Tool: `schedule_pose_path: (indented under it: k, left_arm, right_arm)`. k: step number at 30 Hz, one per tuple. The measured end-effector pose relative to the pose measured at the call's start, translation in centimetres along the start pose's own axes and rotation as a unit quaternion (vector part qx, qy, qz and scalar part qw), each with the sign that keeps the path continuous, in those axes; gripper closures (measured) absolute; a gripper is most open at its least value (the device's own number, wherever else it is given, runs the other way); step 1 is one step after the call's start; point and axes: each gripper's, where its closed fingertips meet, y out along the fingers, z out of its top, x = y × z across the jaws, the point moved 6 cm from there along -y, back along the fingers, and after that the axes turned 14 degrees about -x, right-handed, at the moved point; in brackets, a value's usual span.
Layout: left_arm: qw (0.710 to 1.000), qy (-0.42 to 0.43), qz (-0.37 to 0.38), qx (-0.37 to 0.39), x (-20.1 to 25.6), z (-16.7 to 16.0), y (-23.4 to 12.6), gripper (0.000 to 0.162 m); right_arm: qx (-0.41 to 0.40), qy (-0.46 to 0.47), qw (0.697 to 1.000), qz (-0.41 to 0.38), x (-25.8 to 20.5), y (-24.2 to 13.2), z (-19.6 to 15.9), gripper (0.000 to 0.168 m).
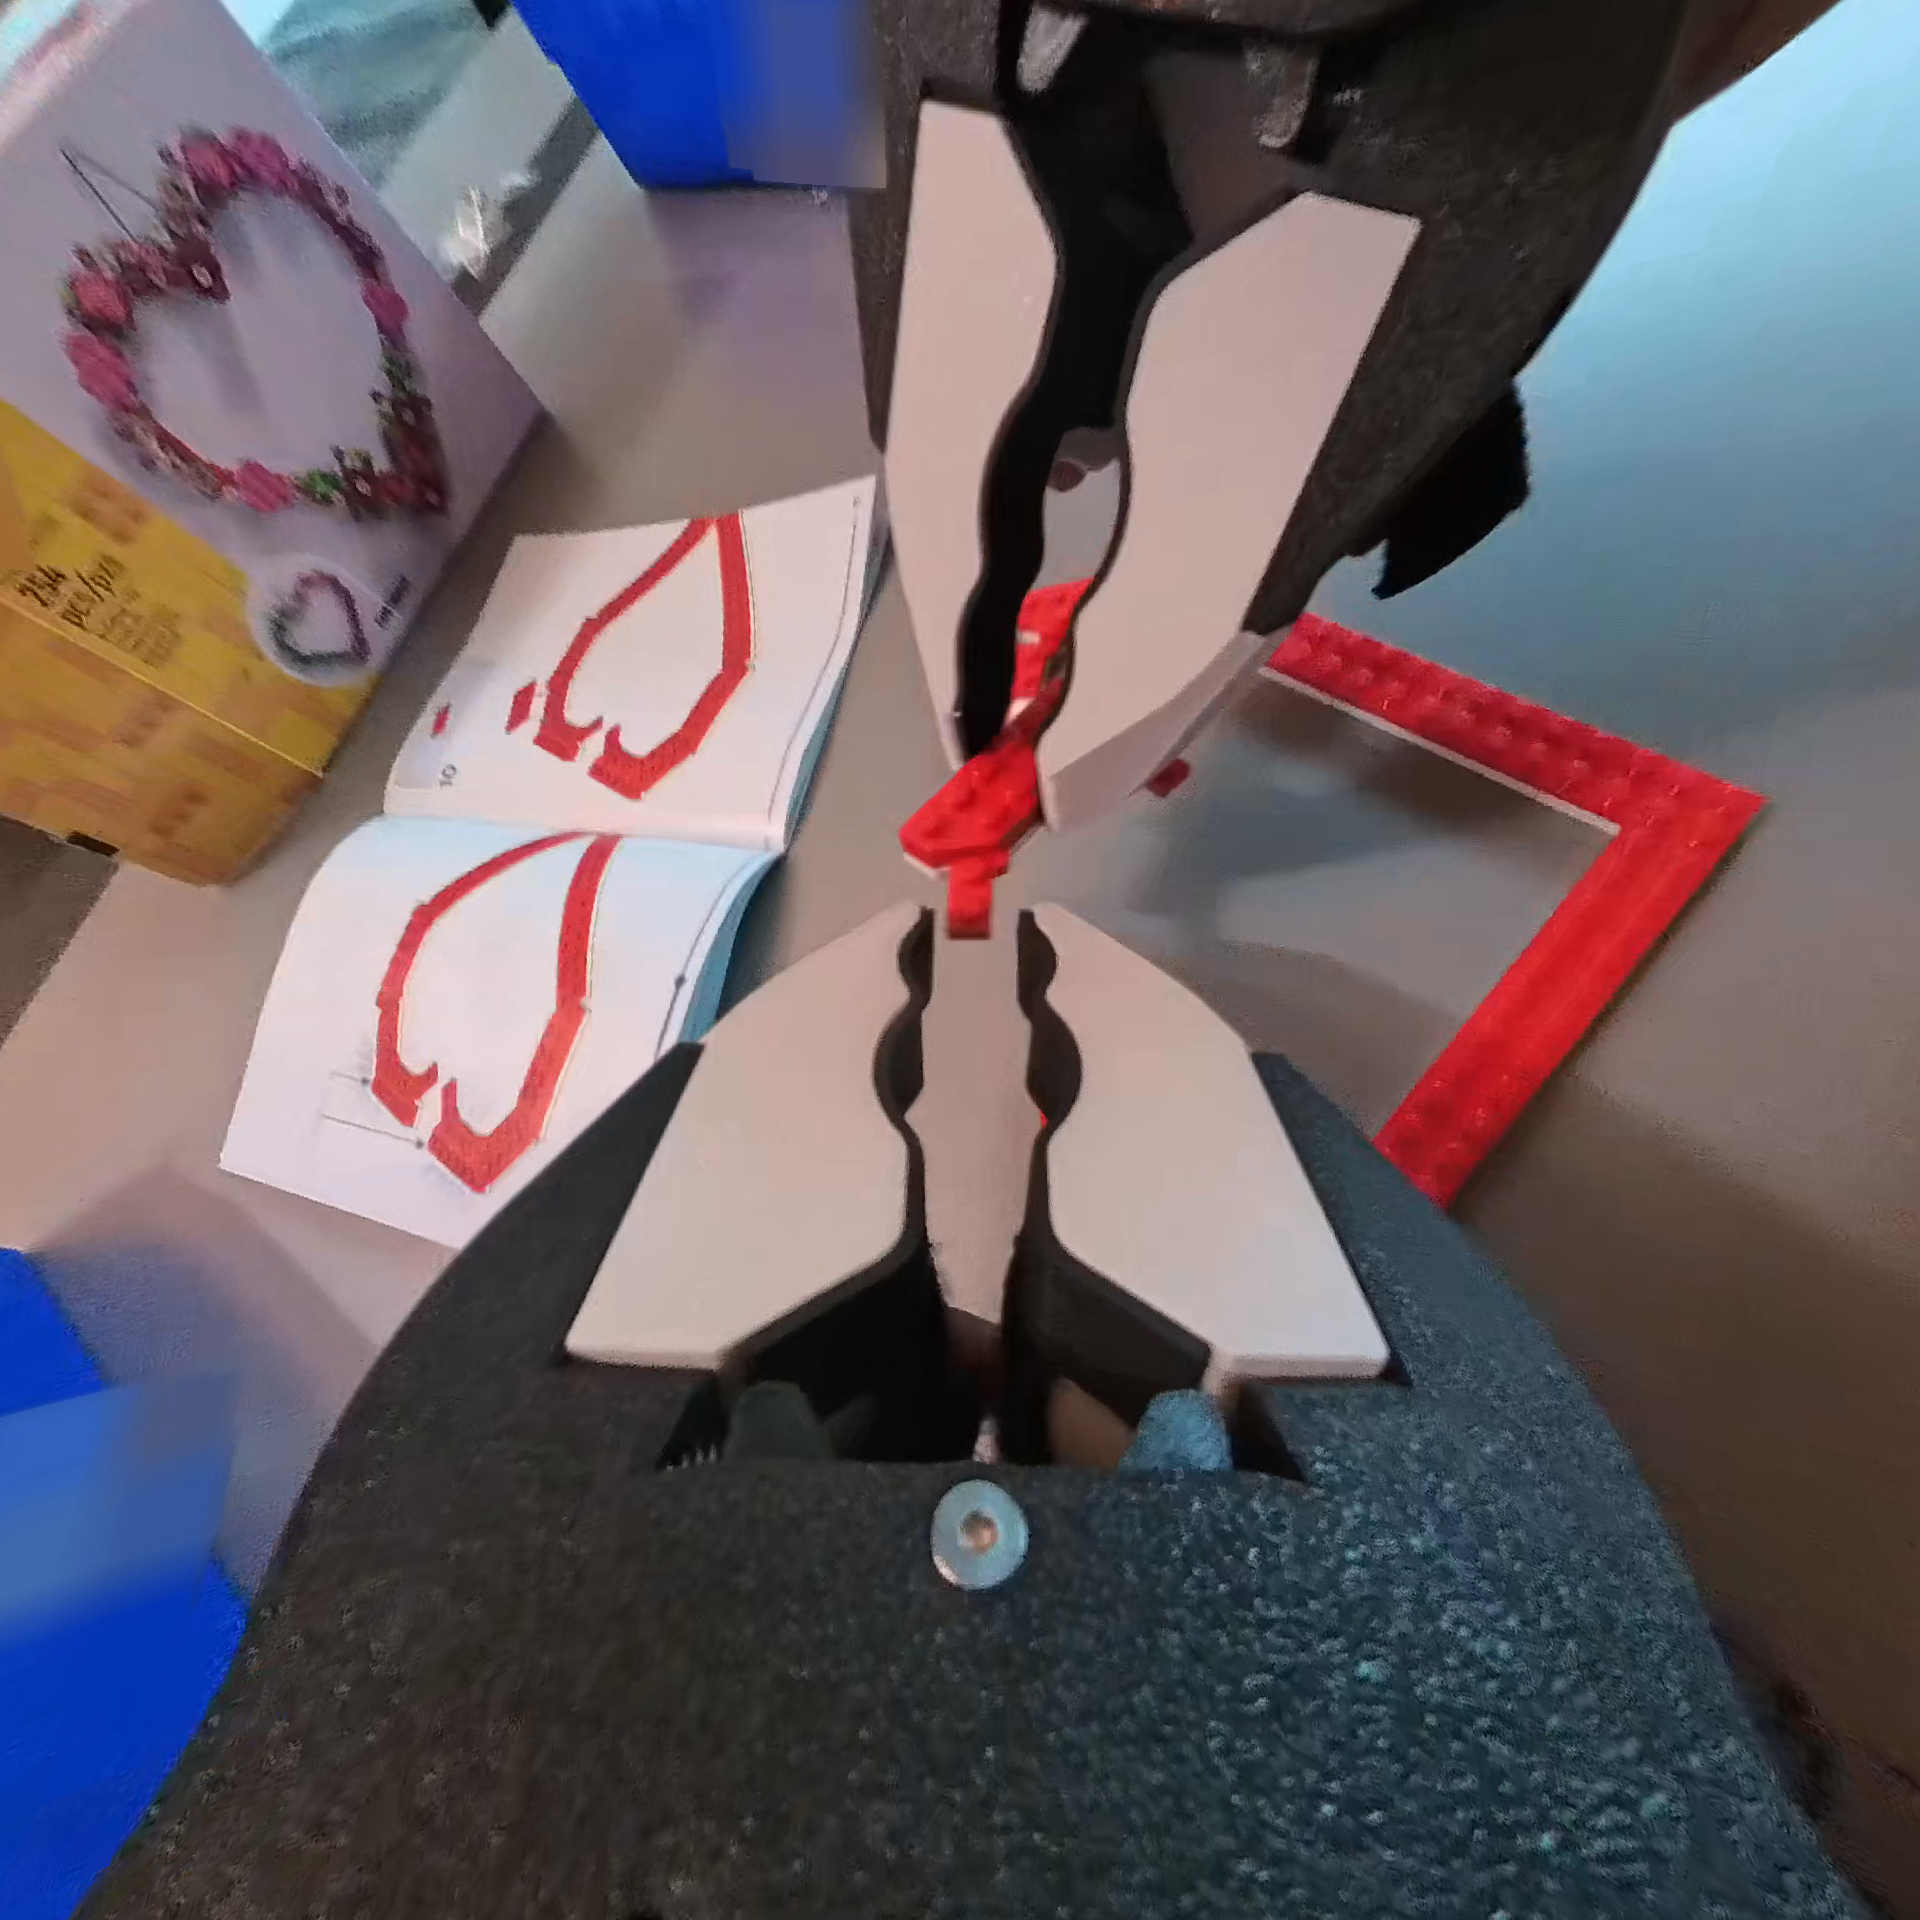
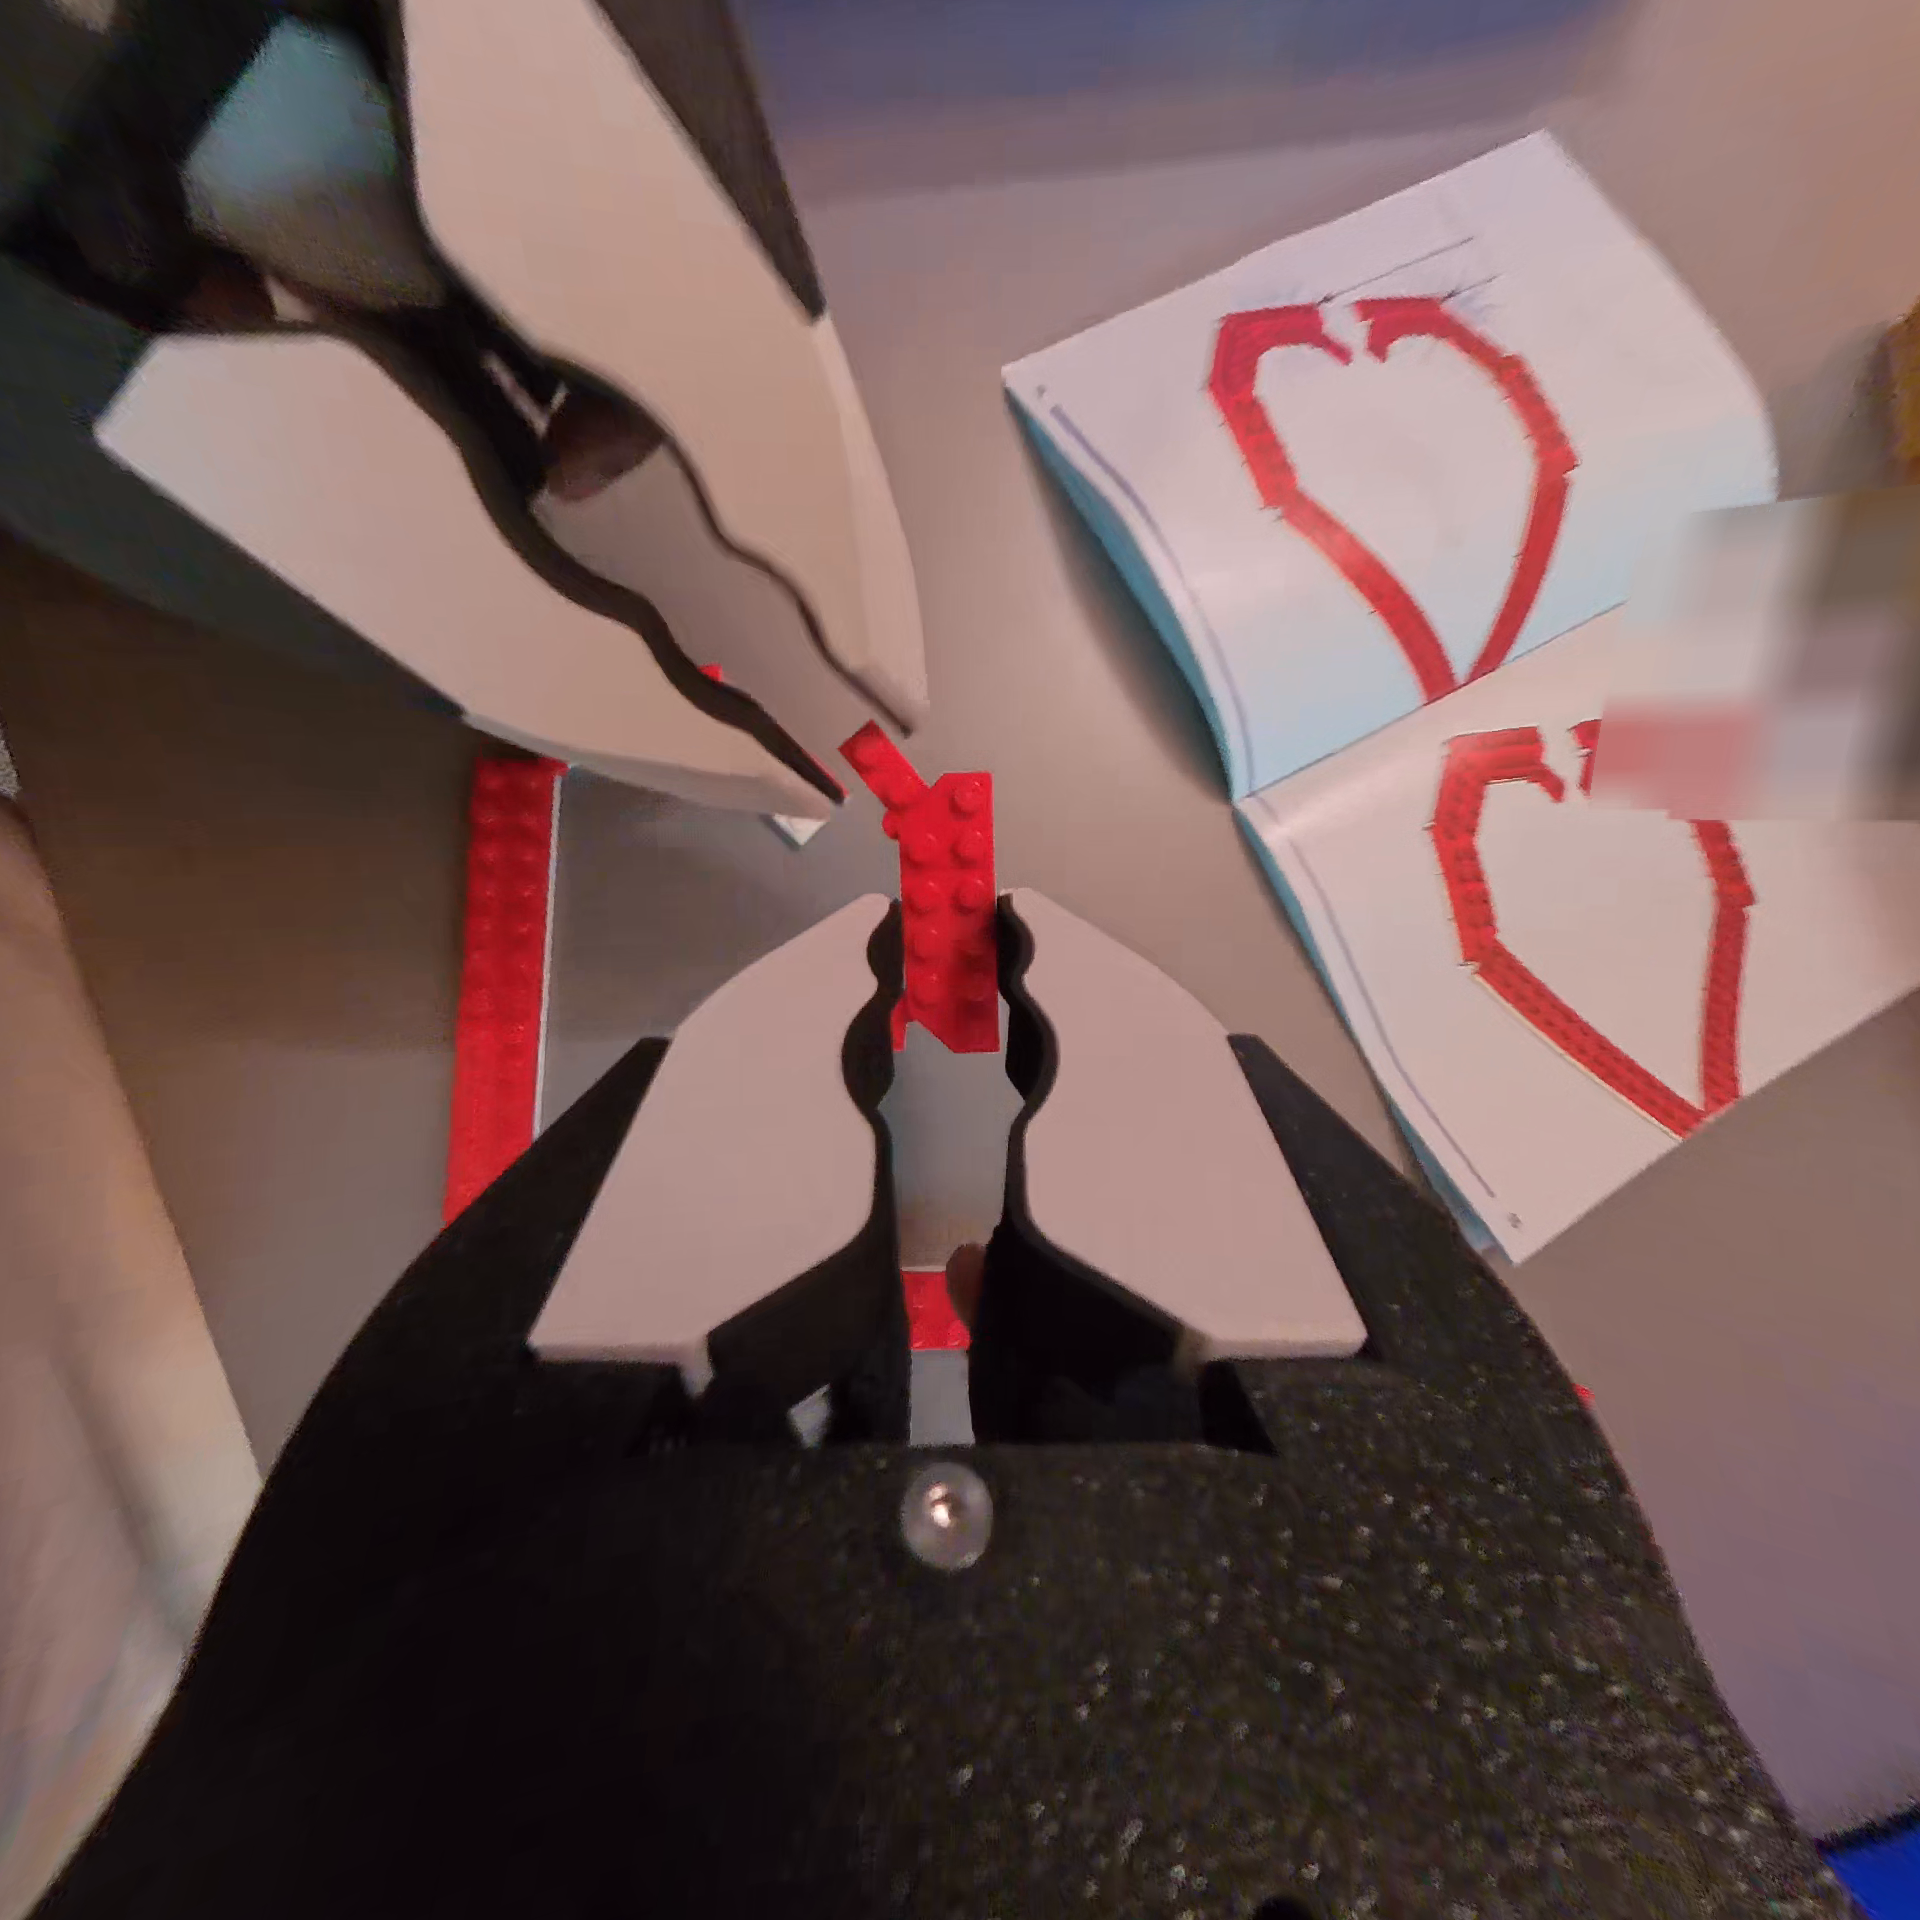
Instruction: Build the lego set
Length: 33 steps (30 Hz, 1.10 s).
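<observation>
Red studded plate point(image 2: 951, 935) sits pinched between the fingers of the right claw point(image 2: 948, 904), held above the grey surface point(image 2: 1039, 520). A narrow red strip point(image 2: 871, 756) joins its far end and angles toward 11 o'clock, where its end lies between the tips of the left claw point(image 2: 873, 767). Those fingers are close together with a slim gap in the left wrist view, and I cannot tell whether they actually grip. A long red lego frame point(image 2: 499, 987) lies flat on the surface at 9 o'clock. The open instruction booklet point(image 2: 1455, 644) lies at 2 o'clock. In the left wrist view the set's box point(image 1: 208, 416) stands at 10 o'clock.
</observation>
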Motion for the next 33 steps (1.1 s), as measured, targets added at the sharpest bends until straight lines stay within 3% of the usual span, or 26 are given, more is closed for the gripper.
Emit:
schedule_pose_path:
  k: [12,15,20,24,27,33]
  left_arm:
    - [0.994,-0.072,0.075,0.024,-0.2,0.8,-0.6,0.153]
    - [0.996,-0.077,0.048,0.021,0.0,0.3,-0.9,0.151]
    - [0.991,-0.118,-0.034,-0.055,-0.5,-3.8,-1.9,0.126]
    - [0.985,-0.113,-0.095,-0.086,1.1,-6.2,-1.4,0.106]
    - [0.980,-0.144,-0.128,-0.056,2.5,-5.8,-0.7,0.107]
    - [0.962,-0.244,-0.110,-0.050,3.2,-4.9,0.0,0.113]
  right_arm:
    - [0.055,0.077,0.996,-0.004,0.6,-0.8,0.3,0.152]
    - [0.046,0.070,0.996,0.013,0.1,-0.4,0.3,0.152]
    - [-0.069,0.072,0.995,0.023,-1.1,2.0,-0.7,0.152]
    - [-0.090,0.103,0.989,0.053,-2.1,3.2,-0.6,0.151]
    - [-0.106,0.129,0.984,0.062,-2.1,3.4,-0.7,0.152]
    - [-0.133,0.144,0.980,0.035,-2.1,2.1,-1.6,0.152]
